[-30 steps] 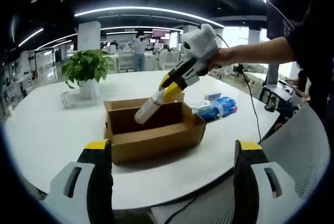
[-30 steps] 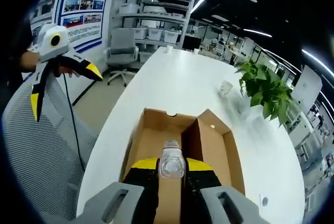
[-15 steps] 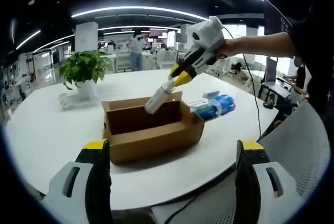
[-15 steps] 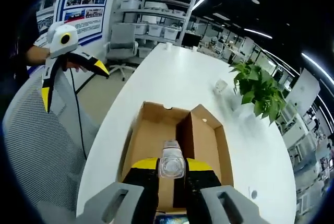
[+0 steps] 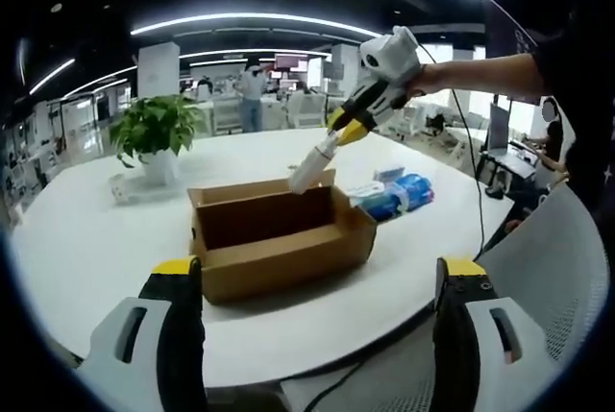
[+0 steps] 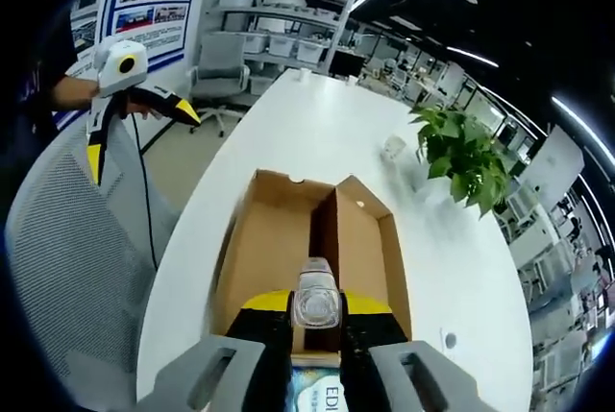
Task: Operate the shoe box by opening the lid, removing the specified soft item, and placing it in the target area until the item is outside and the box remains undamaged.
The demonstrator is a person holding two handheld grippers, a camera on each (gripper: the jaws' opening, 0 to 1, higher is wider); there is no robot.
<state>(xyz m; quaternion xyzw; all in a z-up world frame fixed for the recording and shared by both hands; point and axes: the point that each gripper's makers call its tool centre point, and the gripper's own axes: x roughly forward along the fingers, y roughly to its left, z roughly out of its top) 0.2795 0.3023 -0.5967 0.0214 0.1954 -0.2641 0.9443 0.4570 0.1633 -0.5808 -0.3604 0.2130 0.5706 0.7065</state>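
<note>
Removal step in hand: right gripper (image 5: 338,133) clamped on white tube-shaped item (image 5: 309,165), above open shoe box (image 5: 279,235) rim. Left gripper (image 5: 317,335) released, idle. Next: carry clear, set on table (image 5: 86,239).

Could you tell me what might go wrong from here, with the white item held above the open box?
The right gripper holds the white roll by one end only, so it might slip and drop back into the cardboard box. The blue packets lie close beside the box, so setting the roll down there could knock them. The box sits near the table edge; a bump could push it off.
</note>
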